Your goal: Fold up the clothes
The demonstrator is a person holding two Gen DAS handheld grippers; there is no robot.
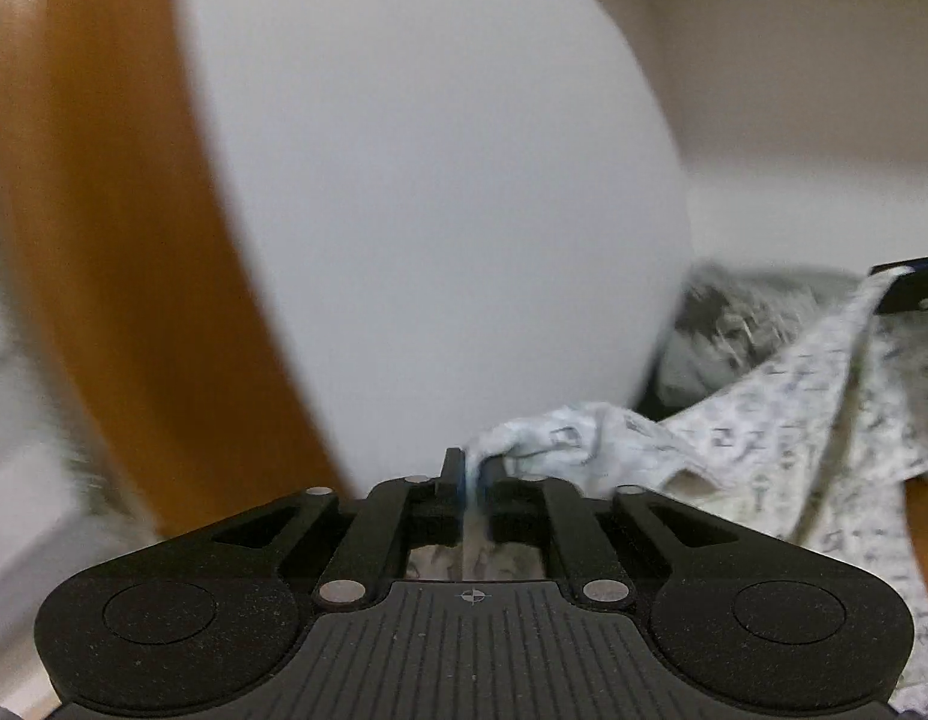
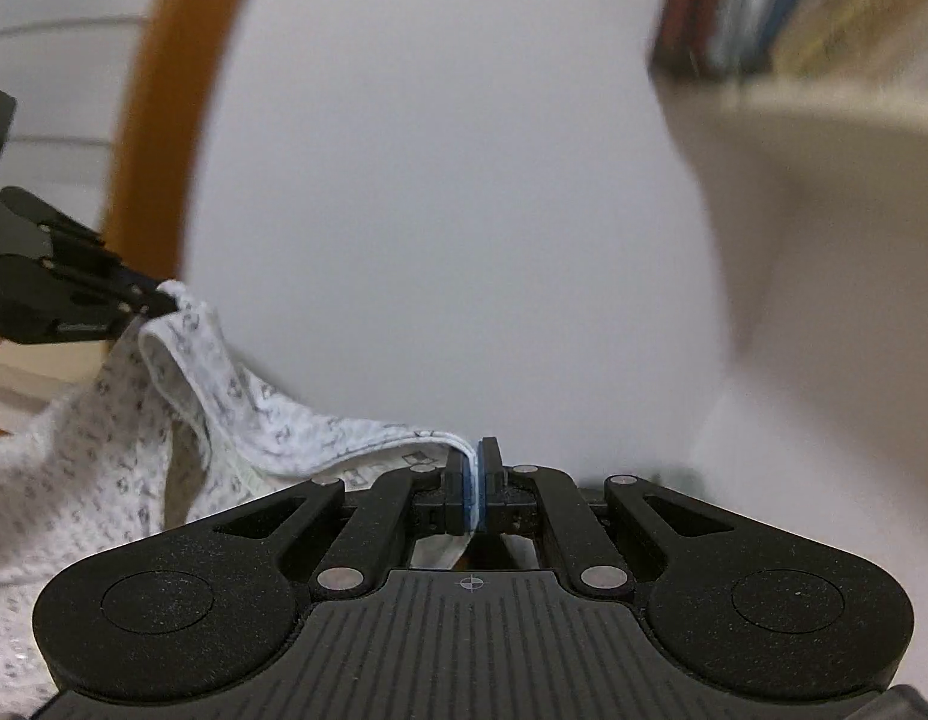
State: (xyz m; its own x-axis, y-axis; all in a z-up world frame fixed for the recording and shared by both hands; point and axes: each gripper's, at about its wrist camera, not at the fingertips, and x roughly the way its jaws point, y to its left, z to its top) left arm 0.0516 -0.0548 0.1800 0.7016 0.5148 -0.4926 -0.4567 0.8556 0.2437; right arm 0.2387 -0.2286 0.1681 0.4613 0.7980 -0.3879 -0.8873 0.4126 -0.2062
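Note:
A white garment [image 1: 794,408] with a small dark print hangs stretched between my two grippers. In the left wrist view, the left gripper [image 1: 471,471] has a bunched edge of the cloth pinched between its narrowly parted fingers, and the right gripper [image 1: 905,291] shows at the far right holding the other end. In the right wrist view, the right gripper [image 2: 477,468] is shut on a thin hem of the garment [image 2: 236,420]. There the left gripper [image 2: 155,303] shows at the left edge, gripping the cloth's raised corner. The fabric sags between them.
A large blurred white surface [image 1: 434,180] fills the middle of both views, with an orange-brown wooden band [image 1: 122,240] to its left. A grey patterned cushion [image 1: 740,324] lies behind the garment. A blurred shelf of books [image 2: 794,6] is at the upper right.

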